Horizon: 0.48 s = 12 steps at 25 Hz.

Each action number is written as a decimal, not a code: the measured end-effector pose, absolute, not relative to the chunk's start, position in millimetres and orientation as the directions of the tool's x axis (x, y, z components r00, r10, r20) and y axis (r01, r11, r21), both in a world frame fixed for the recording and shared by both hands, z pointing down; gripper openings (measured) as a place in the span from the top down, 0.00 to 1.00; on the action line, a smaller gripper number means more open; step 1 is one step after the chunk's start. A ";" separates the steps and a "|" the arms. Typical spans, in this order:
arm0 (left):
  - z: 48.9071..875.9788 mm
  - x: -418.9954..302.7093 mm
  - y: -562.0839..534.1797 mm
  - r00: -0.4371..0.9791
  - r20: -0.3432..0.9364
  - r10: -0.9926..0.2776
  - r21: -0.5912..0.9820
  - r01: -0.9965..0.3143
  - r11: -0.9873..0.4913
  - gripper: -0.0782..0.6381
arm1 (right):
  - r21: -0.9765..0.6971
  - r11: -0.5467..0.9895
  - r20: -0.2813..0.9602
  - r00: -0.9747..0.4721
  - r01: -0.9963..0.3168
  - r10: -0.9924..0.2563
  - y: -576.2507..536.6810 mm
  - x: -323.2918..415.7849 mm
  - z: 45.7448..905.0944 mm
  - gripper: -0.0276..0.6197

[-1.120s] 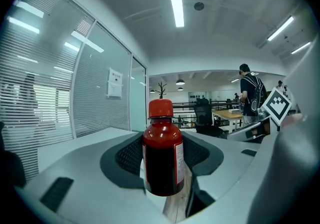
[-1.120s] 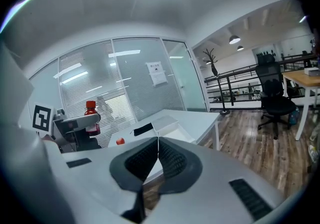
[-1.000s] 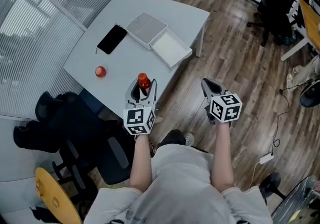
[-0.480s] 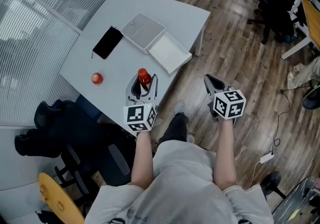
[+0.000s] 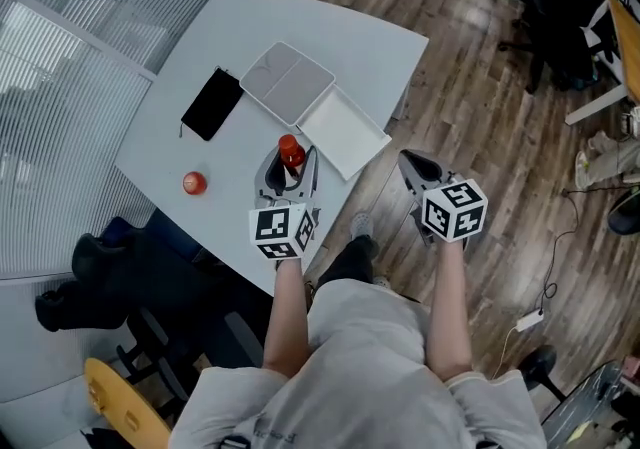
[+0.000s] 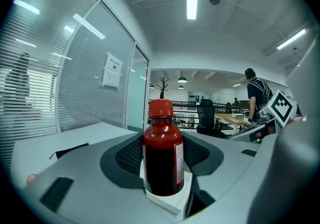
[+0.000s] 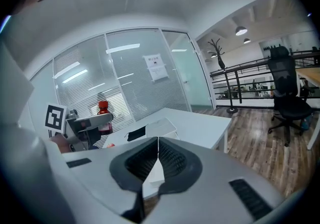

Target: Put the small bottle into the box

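**Small bottle held upright in left gripper, short of the box**

- Small bottle (image 6: 162, 153): dark red liquid, red cap, label on its side. Long axis vertical, cap up, base down.
- Left gripper (image 5: 289, 165): its fingers (image 6: 125, 155) are clamped on the bottle's lower body from both sides. Neck and cap stand clear above the pads.
- Position, head view: bottle (image 5: 291, 150) sits over the pale bench (image 5: 330, 37), just beside the near-left corner of the box (image 5: 345, 132).
- Box: shallow white tray, open side up. Its grey lid (image 5: 288, 83) lies flat against its far-left side.
- Right gripper (image 5: 408, 159): off the bench edge, over the wooden floor (image 5: 480, 107). Its fingers (image 7: 175, 160) are pressed together, nothing between them.
- Also on the bench: black phone (image 5: 211, 103) left of the lid, and a small red round object (image 5: 194, 182) near the left edge, well apart from the bottle.
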<state>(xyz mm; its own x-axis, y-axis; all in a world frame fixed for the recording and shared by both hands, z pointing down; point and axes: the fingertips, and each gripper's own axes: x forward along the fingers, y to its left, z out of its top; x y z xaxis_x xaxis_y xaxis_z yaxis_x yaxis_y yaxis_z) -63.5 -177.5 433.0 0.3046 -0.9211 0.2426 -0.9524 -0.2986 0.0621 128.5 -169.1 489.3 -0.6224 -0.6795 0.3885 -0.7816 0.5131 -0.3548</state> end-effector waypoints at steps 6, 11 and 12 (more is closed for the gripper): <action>427.8 -74.2 -219.2 0.337 0.224 -0.915 0.078 -0.942 -0.328 0.56 | -0.344 0.562 0.329 -0.657 -0.753 -0.678 -215.7 97.6 463.9 0.93; 424.5 -91.7 -251.7 0.333 0.189 -0.924 0.104 -0.942 -0.319 0.56 | -0.313 0.596 0.316 -0.673 -0.740 -0.669 -240.7 75.6 455.5 0.92; 423.3 -93.1 -257.2 0.336 0.184 -0.924 0.100 -0.941 -0.322 0.56 | -0.308 0.599 0.316 -0.674 -0.739 -0.668 -243.8 72.8 454.8 0.92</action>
<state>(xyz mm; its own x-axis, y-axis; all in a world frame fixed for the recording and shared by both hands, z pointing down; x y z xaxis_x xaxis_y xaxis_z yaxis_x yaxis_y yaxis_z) -93.1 -257.2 423.3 0.3356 -0.9238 0.1841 -0.9414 -0.3220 0.1002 72.8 -243.8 454.8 -0.6736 -0.6681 0.3161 -0.7389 0.5995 -0.3076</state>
